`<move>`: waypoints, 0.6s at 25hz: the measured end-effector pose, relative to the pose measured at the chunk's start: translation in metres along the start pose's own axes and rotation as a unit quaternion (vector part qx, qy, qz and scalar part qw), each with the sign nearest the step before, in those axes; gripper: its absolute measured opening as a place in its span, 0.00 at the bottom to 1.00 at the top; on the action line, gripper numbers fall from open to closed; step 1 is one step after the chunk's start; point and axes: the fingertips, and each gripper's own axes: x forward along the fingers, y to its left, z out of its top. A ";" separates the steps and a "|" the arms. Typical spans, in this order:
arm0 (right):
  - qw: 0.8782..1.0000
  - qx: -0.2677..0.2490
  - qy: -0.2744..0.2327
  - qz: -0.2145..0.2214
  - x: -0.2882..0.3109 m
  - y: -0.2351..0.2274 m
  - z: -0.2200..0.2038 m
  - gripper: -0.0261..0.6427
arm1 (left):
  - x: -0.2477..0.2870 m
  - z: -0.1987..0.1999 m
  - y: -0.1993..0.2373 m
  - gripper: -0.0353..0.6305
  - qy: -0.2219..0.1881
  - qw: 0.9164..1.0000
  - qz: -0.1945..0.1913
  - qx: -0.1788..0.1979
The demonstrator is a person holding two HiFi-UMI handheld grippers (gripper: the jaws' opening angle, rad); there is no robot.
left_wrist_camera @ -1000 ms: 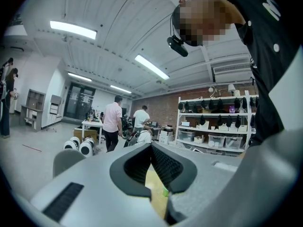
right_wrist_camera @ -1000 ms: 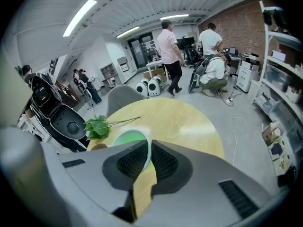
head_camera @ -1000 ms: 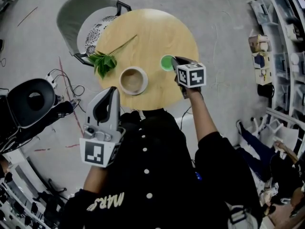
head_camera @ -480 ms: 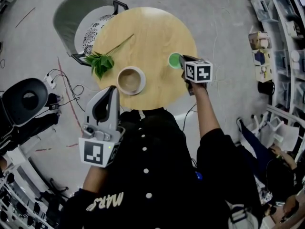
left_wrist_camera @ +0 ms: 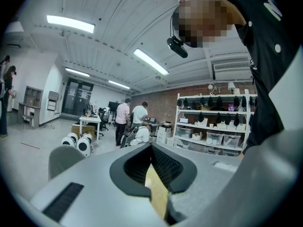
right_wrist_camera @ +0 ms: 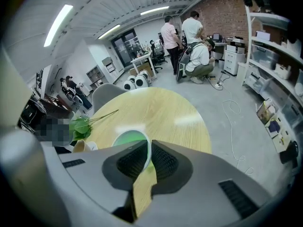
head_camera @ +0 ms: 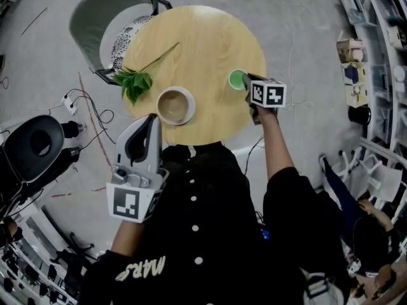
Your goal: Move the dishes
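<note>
A small green cup (head_camera: 236,79) is at the right side of the round wooden table (head_camera: 203,43). My right gripper (head_camera: 246,83) is shut on its near rim; in the right gripper view the thin cup wall (right_wrist_camera: 127,138) runs between the pads of the right gripper (right_wrist_camera: 149,144). Whether the cup touches the tabletop I cannot tell. A beige bowl (head_camera: 175,106) sits near the table's front edge. My left gripper (head_camera: 151,119) is held close to the person's body, just short of that edge. Its jaws meet with nothing between them, as the left gripper view (left_wrist_camera: 151,146) shows.
A green leafy sprig (head_camera: 133,81) with a long stem lies on the table's left side. A grey chair (head_camera: 102,24) with a patterned cushion stands behind the table at the left. Shelving (head_camera: 375,56) lines the right wall, and cables trail on the floor.
My right gripper has carried the green cup to the right, closer to the table's right rim, and lower. The left gripper has hardly moved.
</note>
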 end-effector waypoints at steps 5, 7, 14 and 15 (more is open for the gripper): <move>1.000 0.008 0.002 0.004 0.008 -0.003 -0.005 0.08 | 0.003 -0.013 0.002 0.06 0.019 1.000 -0.006 0.016; 1.000 0.005 0.004 0.004 0.010 -0.004 -0.008 0.08 | 0.005 -0.013 -0.001 0.06 0.018 1.000 -0.006 0.012; 1.000 0.005 0.006 -0.002 0.012 -0.007 -0.010 0.08 | 0.011 -0.009 -0.004 0.06 0.011 1.000 -0.006 -0.002; 1.000 0.004 0.007 -0.004 0.011 -0.008 -0.010 0.08 | 0.010 -0.010 -0.004 0.06 0.014 1.000 -0.007 0.002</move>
